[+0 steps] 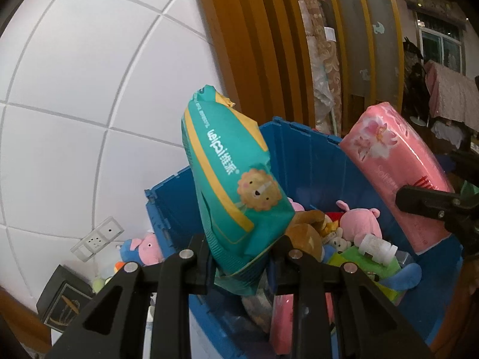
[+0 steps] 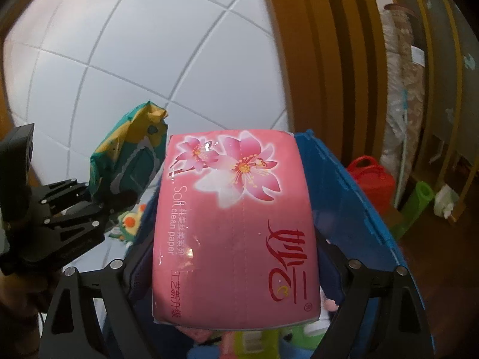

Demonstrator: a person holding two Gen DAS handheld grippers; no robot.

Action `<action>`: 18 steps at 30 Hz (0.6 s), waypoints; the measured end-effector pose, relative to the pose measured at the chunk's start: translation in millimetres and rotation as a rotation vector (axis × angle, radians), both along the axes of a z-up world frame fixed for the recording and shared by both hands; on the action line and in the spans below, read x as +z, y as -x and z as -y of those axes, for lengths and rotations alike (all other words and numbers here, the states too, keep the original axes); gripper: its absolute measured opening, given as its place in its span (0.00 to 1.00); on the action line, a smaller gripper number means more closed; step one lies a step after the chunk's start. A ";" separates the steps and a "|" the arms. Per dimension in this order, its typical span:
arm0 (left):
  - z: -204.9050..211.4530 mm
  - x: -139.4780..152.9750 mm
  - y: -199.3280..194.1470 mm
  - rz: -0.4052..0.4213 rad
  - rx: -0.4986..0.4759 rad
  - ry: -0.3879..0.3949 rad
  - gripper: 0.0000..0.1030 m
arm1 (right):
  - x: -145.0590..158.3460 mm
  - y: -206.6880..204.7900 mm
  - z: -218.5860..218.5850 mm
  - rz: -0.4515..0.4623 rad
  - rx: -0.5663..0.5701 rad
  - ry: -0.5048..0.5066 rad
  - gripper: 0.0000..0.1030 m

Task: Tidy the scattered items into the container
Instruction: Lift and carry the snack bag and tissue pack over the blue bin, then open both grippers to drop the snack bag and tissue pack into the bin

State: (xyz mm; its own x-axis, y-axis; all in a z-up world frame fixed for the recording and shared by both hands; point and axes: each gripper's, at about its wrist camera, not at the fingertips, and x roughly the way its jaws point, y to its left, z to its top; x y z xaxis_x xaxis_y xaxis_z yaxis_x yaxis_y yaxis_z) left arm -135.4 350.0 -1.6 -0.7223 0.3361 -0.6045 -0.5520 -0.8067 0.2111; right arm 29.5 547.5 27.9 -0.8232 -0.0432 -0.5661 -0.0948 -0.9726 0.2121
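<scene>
Left wrist view, fingers (image 1: 239,257) pinching green wipes pack (image 1: 233,185) over blue bin (image 1: 311,155), right fingers (image 2: 233,272) clamping pink tissue pack (image 2: 233,227)

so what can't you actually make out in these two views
- Floor of the blue bin: left wrist view, covered by plush toys and packs.
- Bin contents in the right wrist view: blocked by the pink tissue pack held in the right gripper.
- Lower end of the green tissue pack: left wrist view, hidden between the fingers of the left gripper.
- Items beside the bin, by the wall: too small and cut off by the bin.
</scene>
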 end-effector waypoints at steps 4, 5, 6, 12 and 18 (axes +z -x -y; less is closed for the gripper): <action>-8.0 -3.5 11.6 0.009 -0.005 0.011 0.25 | -12.7 15.3 -16.3 0.019 -0.014 0.001 0.87; -9.9 -3.9 14.8 0.012 -0.008 0.014 0.25 | -14.3 18.2 -18.4 0.021 -0.018 -0.001 0.87; -11.7 -4.1 17.5 0.013 -0.010 0.016 0.25 | -15.7 20.9 -20.1 0.024 -0.022 -0.003 0.87; -25.2 -5.5 36.1 0.017 -0.018 0.026 0.25 | -21.3 35.6 -27.0 0.037 -0.035 0.004 0.87; -29.8 -6.6 52.2 0.029 -0.030 0.020 0.26 | -26.3 49.1 -35.1 0.047 -0.050 0.005 0.87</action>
State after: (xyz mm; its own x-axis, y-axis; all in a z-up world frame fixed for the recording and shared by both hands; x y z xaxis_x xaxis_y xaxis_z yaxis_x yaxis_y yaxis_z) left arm -187.6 379.9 -8.2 -0.6944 0.3449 -0.6315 -0.5816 -0.7858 0.2104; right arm -19.7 582.6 1.6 -0.7972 -0.0060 -0.6037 -0.1529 -0.9654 0.2114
